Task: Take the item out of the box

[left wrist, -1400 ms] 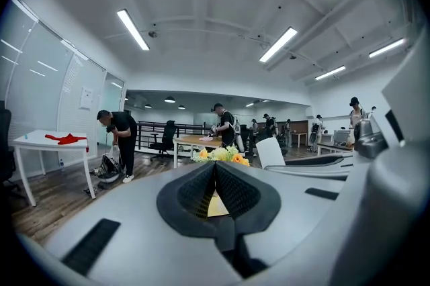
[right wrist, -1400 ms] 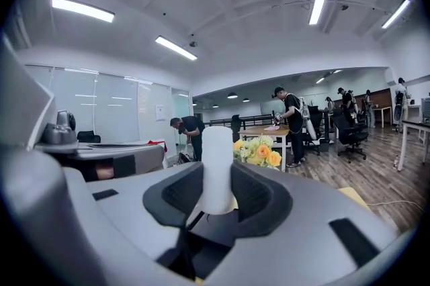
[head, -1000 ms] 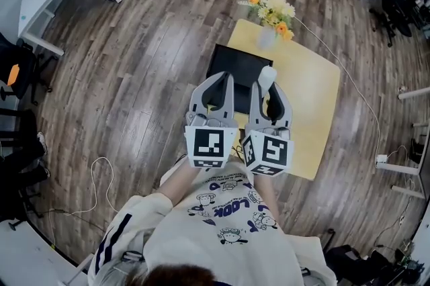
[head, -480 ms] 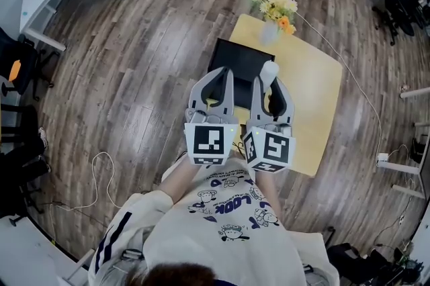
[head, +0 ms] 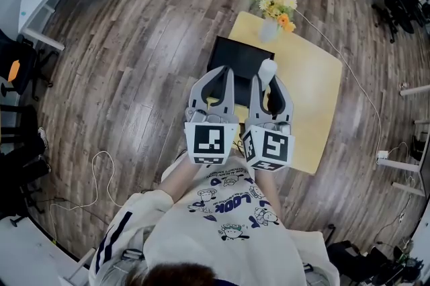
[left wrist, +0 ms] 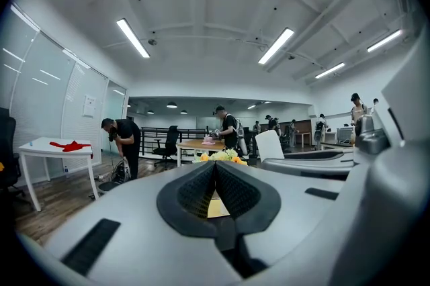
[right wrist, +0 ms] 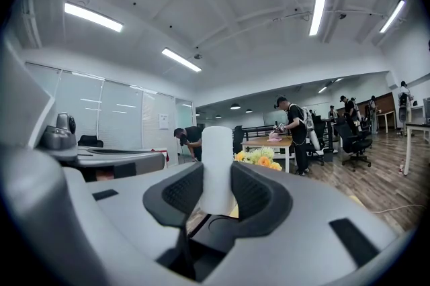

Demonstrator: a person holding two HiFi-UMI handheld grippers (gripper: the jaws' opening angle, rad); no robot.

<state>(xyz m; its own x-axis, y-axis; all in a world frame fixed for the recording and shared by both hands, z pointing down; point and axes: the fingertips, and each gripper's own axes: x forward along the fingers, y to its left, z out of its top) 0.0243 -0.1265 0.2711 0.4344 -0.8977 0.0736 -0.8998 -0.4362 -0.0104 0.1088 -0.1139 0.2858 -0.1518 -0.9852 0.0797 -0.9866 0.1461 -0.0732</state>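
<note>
- Your right gripper (head: 267, 81) is clamped on the white cylinder (head: 267, 69), which stands upright with its top above the jaws
- The cylinder hangs in the air over the right edge of the black box (head: 236, 58), so it looks already lifted out
- The box lies on the yellow table (head: 316, 97), towards its far left edge
- Your left gripper (head: 226, 74) has its jaw tips brought together with nothing between them
- Expect the cylinder to be light and stiff, with a smooth skin that may slip
- Take it across the middle of its body, as you do now, and squeeze firmly rather than hard
- The right gripper view shows the ribbed pads (right wrist: 183, 191) pressing both sides of the cylinder; the head view does not show that contact
- Only the head view shows where the box lies under the cylinder, and the vase of flowers (head: 271, 9) at the table's far corner
- The left gripper view shows the tips meeting, with a sliver of the table below them
</note>
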